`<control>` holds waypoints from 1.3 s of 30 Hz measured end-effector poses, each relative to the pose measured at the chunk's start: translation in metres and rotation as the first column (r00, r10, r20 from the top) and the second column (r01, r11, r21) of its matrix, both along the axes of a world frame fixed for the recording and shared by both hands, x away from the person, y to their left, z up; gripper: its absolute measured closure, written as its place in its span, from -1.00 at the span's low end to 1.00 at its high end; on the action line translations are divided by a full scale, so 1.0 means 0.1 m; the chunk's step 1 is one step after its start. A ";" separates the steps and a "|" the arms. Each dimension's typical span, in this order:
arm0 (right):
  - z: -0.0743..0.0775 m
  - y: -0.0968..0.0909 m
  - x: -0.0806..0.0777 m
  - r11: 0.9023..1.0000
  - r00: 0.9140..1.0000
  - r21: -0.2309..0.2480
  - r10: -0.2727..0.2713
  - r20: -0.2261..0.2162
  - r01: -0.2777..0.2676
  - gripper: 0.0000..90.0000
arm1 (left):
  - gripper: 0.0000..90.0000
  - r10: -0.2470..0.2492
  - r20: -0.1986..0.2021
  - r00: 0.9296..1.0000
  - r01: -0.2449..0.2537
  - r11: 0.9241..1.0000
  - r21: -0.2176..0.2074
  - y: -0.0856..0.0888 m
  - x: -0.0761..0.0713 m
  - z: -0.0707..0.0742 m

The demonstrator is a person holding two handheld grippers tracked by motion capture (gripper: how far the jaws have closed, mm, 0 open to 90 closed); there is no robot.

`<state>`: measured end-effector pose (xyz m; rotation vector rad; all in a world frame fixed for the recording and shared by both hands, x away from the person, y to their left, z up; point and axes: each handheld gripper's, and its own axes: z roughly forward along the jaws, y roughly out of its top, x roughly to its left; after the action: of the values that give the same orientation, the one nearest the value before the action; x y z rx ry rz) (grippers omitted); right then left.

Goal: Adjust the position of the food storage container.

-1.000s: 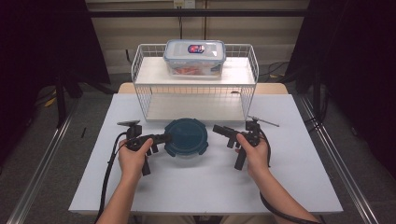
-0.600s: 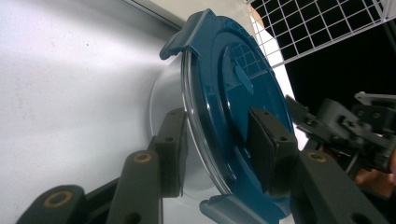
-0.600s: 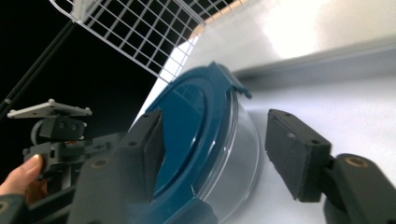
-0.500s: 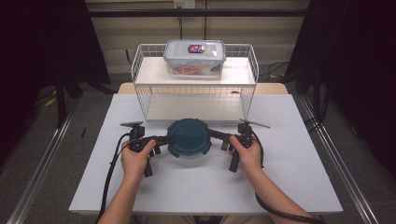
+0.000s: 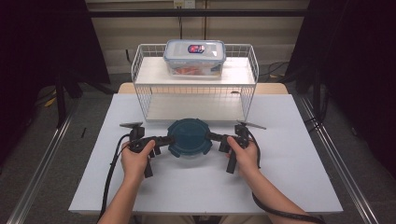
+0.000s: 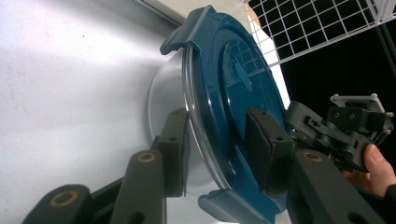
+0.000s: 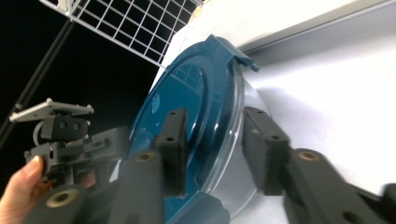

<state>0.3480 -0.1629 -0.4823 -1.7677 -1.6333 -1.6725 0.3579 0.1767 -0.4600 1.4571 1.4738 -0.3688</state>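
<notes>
Container (image 5: 188, 136), round, clear-bodied, teal-lidded: rests flat on the desk (image 5: 289, 177), just in front of the middle of the wire rack (image 5: 140, 88). Keeps its lid on. Stays low and level, presumably for a two-sided lift toward that rack.

Left hand-held gripper (image 5: 169, 139): lies level in front of the rack's left half. Clamps the rim at a narrow setting, one pad (image 6: 175, 149) under the clear body, the other on the lid. Steadies the container from that side.

Right hand-held gripper (image 5: 208, 136): lies level in front of the rack's right half, mirroring the grip. Brackets the opposite rim, jaws just closing, one pad (image 7: 173, 149) over the lid, the other beside the clear wall. Cannot tell whether both pads press yet.

Against the earlier frame: right hand-held gripper now lower and in at the rim, no longer clear of it with jaws wide. Left grip and container unmoved.
</notes>
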 end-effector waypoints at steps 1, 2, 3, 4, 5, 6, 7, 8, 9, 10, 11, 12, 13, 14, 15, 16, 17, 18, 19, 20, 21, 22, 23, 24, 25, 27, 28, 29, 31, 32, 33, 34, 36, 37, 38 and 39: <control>0.00 -0.01 0.00 1.000 1.000 -0.002 -0.001 -0.013 0.001 0.49 | 0.37 -0.008 -0.005 1.000 0.008 1.000 0.002 0.00 0.00 0.00; -0.01 -0.02 -0.01 1.000 1.000 -0.001 0.000 -0.021 0.000 0.50 | 0.37 0.003 -0.002 1.000 -0.003 1.000 -0.002 0.00 0.00 0.00; -0.01 -0.03 -0.01 1.000 1.000 0.010 -0.001 -0.024 0.002 0.50 | 0.39 -0.001 -0.003 1.000 0.001 1.000 0.013 0.00 0.00 0.00; -0.01 -0.03 -0.01 1.000 1.000 0.018 -0.004 -0.030 0.004 0.51 | 0.47 0.006 -0.001 1.000 -0.006 1.000 0.015 -0.01 -0.01 0.00; -0.01 -0.03 -0.02 1.000 0.999 0.021 -0.008 -0.035 0.009 0.51 | 0.47 0.009 0.001 1.000 -0.009 1.000 0.012 -0.02 -0.01 -0.01; -0.01 -0.04 -0.02 1.000 0.999 0.022 -0.010 -0.033 0.011 0.52 | 0.46 0.012 0.000 1.000 -0.012 1.000 0.010 -0.02 -0.01 0.00; -0.02 -0.04 -0.03 1.000 0.999 0.027 -0.013 -0.040 0.014 0.52 | 0.47 0.006 0.002 1.000 -0.006 1.000 0.011 -0.02 -0.01 0.00; -0.03 -0.05 -0.04 0.999 0.999 0.041 -0.024 -0.040 0.025 0.53 | 0.47 0.006 -0.002 1.000 -0.006 1.000 0.003 -0.03 -0.01 0.00; -0.03 -0.06 -0.05 0.999 0.999 0.041 -0.025 -0.047 0.027 0.53 | 0.48 0.009 -0.002 1.000 -0.009 1.000 -0.001 -0.03 -0.01 0.00; -0.03 -0.07 -0.07 0.998 0.998 0.049 -0.032 -0.053 0.034 0.54 | 0.50 0.007 -0.004 1.000 -0.007 1.000 -0.006 -0.04 -0.02 0.00; -0.03 -0.08 -0.08 0.998 0.998 0.052 -0.033 -0.056 0.036 0.54 | 0.51 0.012 -0.004 1.000 -0.012 1.000 -0.013 -0.05 -0.02 0.00; -0.04 -0.09 -0.09 0.998 0.998 0.057 -0.035 -0.061 0.039 0.55 | 0.52 0.005 -0.013 1.000 -0.005 1.000 -0.015 -0.05 -0.02 0.01; -0.04 -0.11 -0.11 0.997 0.997 0.060 -0.038 -0.068 0.042 0.55 | 0.53 0.006 -0.006 1.000 -0.006 1.000 -0.020 -0.06 -0.02 0.01; -0.03 -0.11 -0.12 0.996 0.997 0.072 -0.040 -0.073 0.045 0.55 | 0.54 0.008 -0.008 1.000 -0.008 1.000 -0.021 -0.07 -0.02 0.01; -0.03 -0.12 -0.13 0.997 0.996 0.067 -0.039 -0.081 0.044 0.56 | 0.55 0.005 -0.009 1.000 -0.005 1.000 -0.022 -0.07 -0.02 0.01; -0.03 -0.13 -0.15 0.996 0.996 0.077 -0.038 -0.085 0.045 0.56 | 0.55 0.004 -0.012 1.000 -0.004 1.000 -0.025 -0.07 -0.02 0.01; -0.03 -0.14 -0.16 0.996 0.995 0.077 -0.039 -0.089 0.046 0.56 | 0.56 -0.001 -0.015 1.000 0.000 1.000 -0.029 -0.07 -0.02 0.00; -0.03 -0.15 -0.17 0.996 0.995 0.079 -0.044 -0.091 0.051 0.56 | 0.56 0.008 -0.020 1.000 -0.009 0.999 -0.035 -0.08 -0.01 0.00; -0.03 -0.15 -0.17 0.995 0.995 0.082 -0.048 -0.091 0.056 0.55 | 0.56 0.006 -0.023 1.000 -0.007 0.999 -0.039 -0.08 -0.01 -0.01; -0.03 -0.15 -0.16 0.995 0.994 0.084 -0.050 -0.092 0.058 0.55 | 0.55 0.006 -0.029 1.000 -0.007 0.999 -0.037 -0.08 0.00 -0.01; -0.03 -0.14 -0.16 0.995 0.994 0.083 -0.056 -0.096 0.064 0.55 | 0.55 0.011 -0.031 0.999 -0.012 0.999 -0.040 -0.08 0.01 -0.02; -0.03 -0.14 -0.16 0.995 0.994 0.078 -0.060 -0.090 0.067 0.54 | 0.54 0.009 -0.035 0.999 -0.010 0.999 -0.041 -0.07 0.02 -0.03; -0.03 -0.13 -0.15 0.995 0.994 0.076 -0.062 -0.094 0.069 0.54 | 0.54 0.007 -0.046 0.999 -0.009 0.999 -0.046 -0.07 0.03 -0.04; -0.03 -0.13 -0.14 0.995 0.994 0.072 -0.058 -0.089 0.065 0.54 | 0.54 0.007 -0.049 0.999 -0.010 0.998 -0.055 -0.06 0.04 -0.05; -0.02 -0.13 -0.14 0.995 0.994 0.073 -0.061 -0.087 0.068 0.54 | 0.54 -0.015 -0.056 0.998 0.012 0.999 -0.053 -0.04 0.05 -0.05; -0.01 -0.13 -0.12 0.996 0.995 0.062 -0.055 -0.086 0.060 0.53 | 0.54 -0.009 -0.057 0.998 0.005 0.998 -0.059 -0.05 0.06 -0.05; -0.01 -0.13 -0.11 0.996 0.995 0.060 -0.054 -0.090 0.060 0.53 | 0.54 0.001 -0.056 0.998 -0.004 0.998 -0.060 -0.05 0.06 -0.06; -0.01 -0.13 -0.11 0.997 0.995 0.056 -0.055 -0.087 0.060 0.53 | 0.54 0.011 -0.062 0.998 -0.015 0.998 -0.065 -0.05 0.06 -0.06; 0.00 -0.12 -0.10 0.997 0.995 0.048 -0.060 -0.081 0.064 0.52 | 0.55 0.024 -0.050 0.998 -0.027 0.998 -0.063 -0.05 0.07 -0.07; 0.00 -0.12 -0.10 0.997 0.995 0.046 -0.063 -0.076 0.067 0.52 | 0.55 0.024 -0.052 0.998 -0.028 0.997 -0.069 -0.05 0.07 -0.07; 0.00 -0.12 -0.10 0.997 0.995 0.044 -0.062 -0.078 0.066 0.52 | 0.56 0.028 -0.052 0.998 -0.031 0.997 -0.071 -0.04 0.07 -0.07; 0.00 -0.12 -0.10 0.997 0.995 0.046 -0.063 -0.077 0.066 0.51 | 0.56 0.033 -0.048 0.998 -0.037 0.997 -0.073 -0.05 0.08 -0.07; -0.01 -0.11 -0.10 0.996 0.995 0.045 -0.070 -0.076 0.074 0.51 | 0.57 0.032 -0.054 0.998 -0.036 0.997 -0.069 -0.04 0.07 -0.06; -0.01 -0.11 -0.11 0.996 0.994 0.043 -0.073 -0.076 0.076 0.51 | 0.57 0.037 -0.055 0.998 -0.041 0.997 -0.069 -0.04 0.07 -0.06; -0.01 -0.10 -0.11 0.996 0.994 0.042 -0.075 -0.077 0.079 0.51 | 0.58 0.058 -0.052 0.997 -0.061 0.995 -0.072 -0.06 0.07 -0.07; 0.00 -0.10 -0.11 0.996 0.994 0.038 -0.079 -0.078 0.082 0.51 | 0.58 0.060 -0.050 0.997 -0.063 0.995 -0.071 -0.06 0.07 -0.06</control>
<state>0.3373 -0.1730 -0.4827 -1.8763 -1.5035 -1.6384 0.3644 0.1706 -0.4665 1.3509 1.5248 -0.4174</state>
